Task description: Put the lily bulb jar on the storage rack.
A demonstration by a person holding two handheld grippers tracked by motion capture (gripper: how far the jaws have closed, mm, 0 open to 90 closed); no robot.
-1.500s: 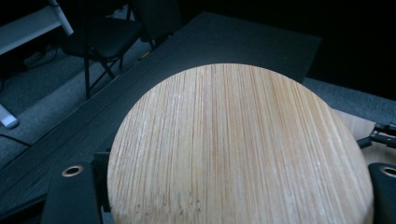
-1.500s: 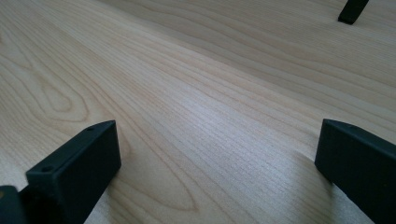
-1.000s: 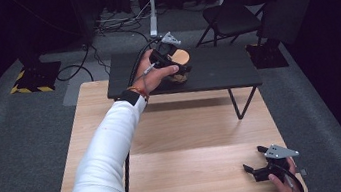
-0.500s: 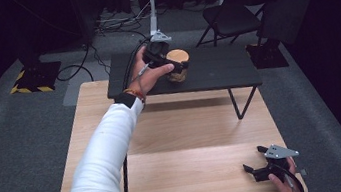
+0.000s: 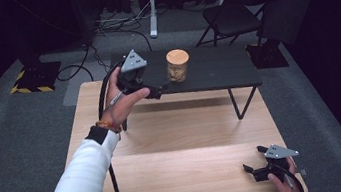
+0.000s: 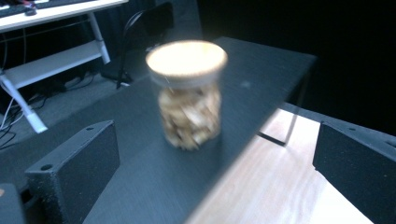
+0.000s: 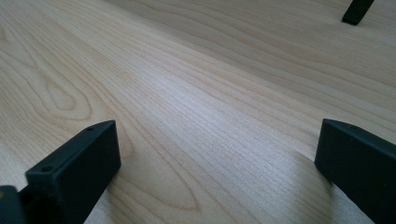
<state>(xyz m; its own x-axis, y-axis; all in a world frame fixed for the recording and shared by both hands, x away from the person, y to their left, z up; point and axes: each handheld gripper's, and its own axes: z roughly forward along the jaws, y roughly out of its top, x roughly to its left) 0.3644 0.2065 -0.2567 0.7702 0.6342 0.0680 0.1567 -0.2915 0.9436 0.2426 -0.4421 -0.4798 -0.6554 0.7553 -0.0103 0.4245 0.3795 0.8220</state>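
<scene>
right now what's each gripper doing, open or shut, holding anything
Left gripper: open, holding nothing, jaws apart short of the jar on the black table.
Right gripper: open, holding nothing, low over the wooden table.

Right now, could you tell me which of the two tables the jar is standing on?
The jar stands on the small black table, the raised one beyond the pale wooden table; the wooden one bears only the right gripper.

Lit from overhead, bright on the wooden table (image 5: 180, 140), falling off to near-black surroundings. Soft shadows under the black side table (image 5: 215, 69). Motion-blurred in the left gripper view, the jar (image 6: 189, 93) smeared, its lid perhaps overexposed. Sharp wood grain in the right gripper view.
</scene>
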